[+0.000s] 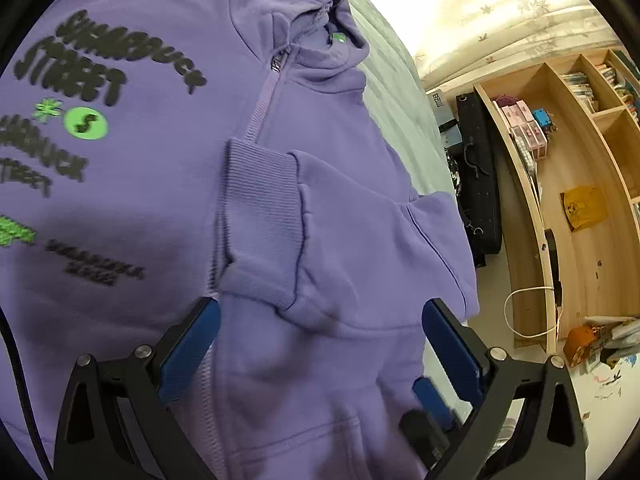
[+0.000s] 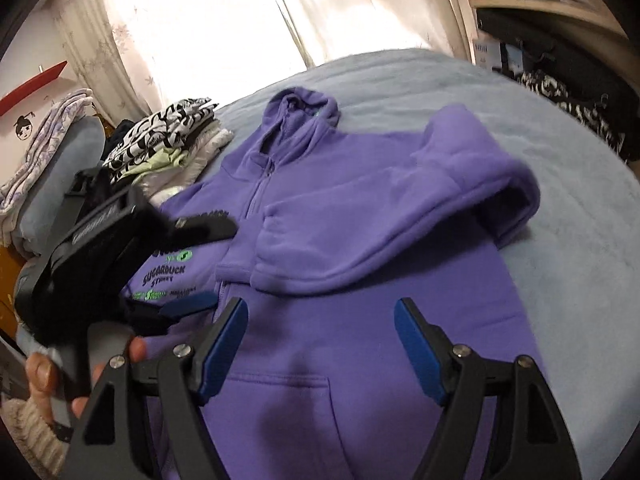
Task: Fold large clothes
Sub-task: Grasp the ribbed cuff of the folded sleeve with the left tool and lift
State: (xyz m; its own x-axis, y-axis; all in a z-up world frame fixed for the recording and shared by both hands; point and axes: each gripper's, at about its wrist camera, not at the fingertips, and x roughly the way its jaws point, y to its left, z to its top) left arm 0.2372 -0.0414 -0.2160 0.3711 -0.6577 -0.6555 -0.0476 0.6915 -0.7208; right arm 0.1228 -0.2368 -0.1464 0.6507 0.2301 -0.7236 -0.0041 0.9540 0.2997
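A purple zip hoodie (image 1: 340, 140) (image 2: 360, 360) with black and green print lies face up on the bed. One sleeve (image 2: 360, 232) is folded across its chest, and the ribbed cuff (image 1: 260, 208) rests by the zipper. My left gripper (image 1: 322, 312) hovers open over the hoodie's lower front with only cloth below it. In the right wrist view the left gripper (image 2: 204, 264) shows blurred at the left, held by a hand (image 2: 40, 376). My right gripper (image 2: 322, 308) stands open above the pocket area, nothing between its pads.
A pile of folded clothes (image 2: 168, 140) sits at the far left of the grey-blue bed (image 2: 560, 200). Beyond the bed's edge stand a wooden shelf unit (image 1: 560, 200) and a black bag (image 1: 476, 184). Bright curtains (image 2: 200, 20) hang behind.
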